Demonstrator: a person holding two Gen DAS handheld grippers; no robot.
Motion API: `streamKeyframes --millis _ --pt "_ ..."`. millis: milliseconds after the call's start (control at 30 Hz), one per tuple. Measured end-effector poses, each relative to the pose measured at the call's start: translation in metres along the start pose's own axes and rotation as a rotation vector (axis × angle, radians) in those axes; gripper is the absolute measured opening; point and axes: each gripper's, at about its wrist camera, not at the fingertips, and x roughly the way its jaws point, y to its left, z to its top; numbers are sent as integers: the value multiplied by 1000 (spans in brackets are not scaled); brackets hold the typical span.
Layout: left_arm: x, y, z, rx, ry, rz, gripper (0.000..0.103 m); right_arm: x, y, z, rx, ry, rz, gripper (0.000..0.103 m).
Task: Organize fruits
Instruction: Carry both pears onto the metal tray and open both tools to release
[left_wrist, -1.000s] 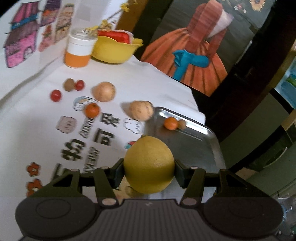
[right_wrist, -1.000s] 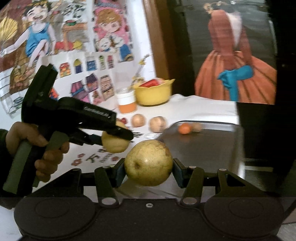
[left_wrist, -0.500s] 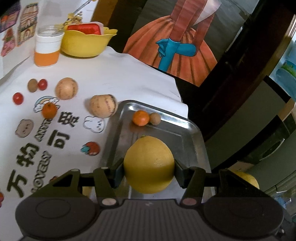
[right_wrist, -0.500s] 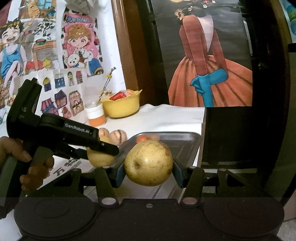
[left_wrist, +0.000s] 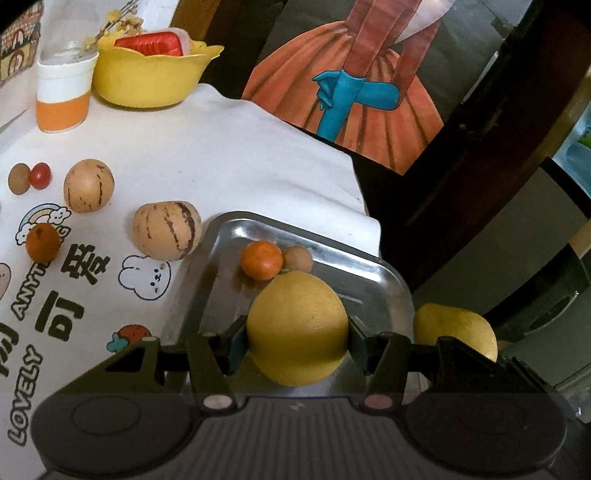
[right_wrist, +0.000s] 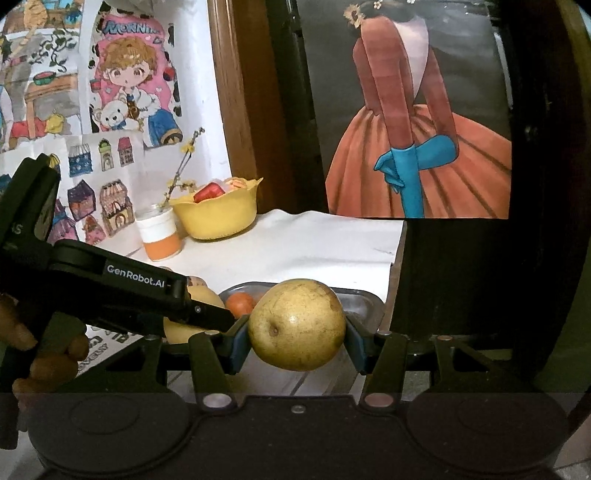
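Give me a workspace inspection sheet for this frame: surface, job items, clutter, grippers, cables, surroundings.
Surface: white printed tablecloth, steel tray at its near corner.
Job's things: small orange and brown fruit in tray; two striped melons, another small orange, cherry tomato and brown fruit on cloth.
Clutter: yellow bowl, orange-white cup.
Grippers: left gripper shut on yellow citrus over tray; right gripper shut on pear just short of the tray.
Cables: nothing seen.
Surroundings: drawings on wall, dress painting.
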Motion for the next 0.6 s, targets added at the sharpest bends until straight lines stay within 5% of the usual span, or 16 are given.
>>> streamKeyframes --millis 600 --pt "18 10 7 -4 20 22 60 47 -11 2 18 79 38 55"
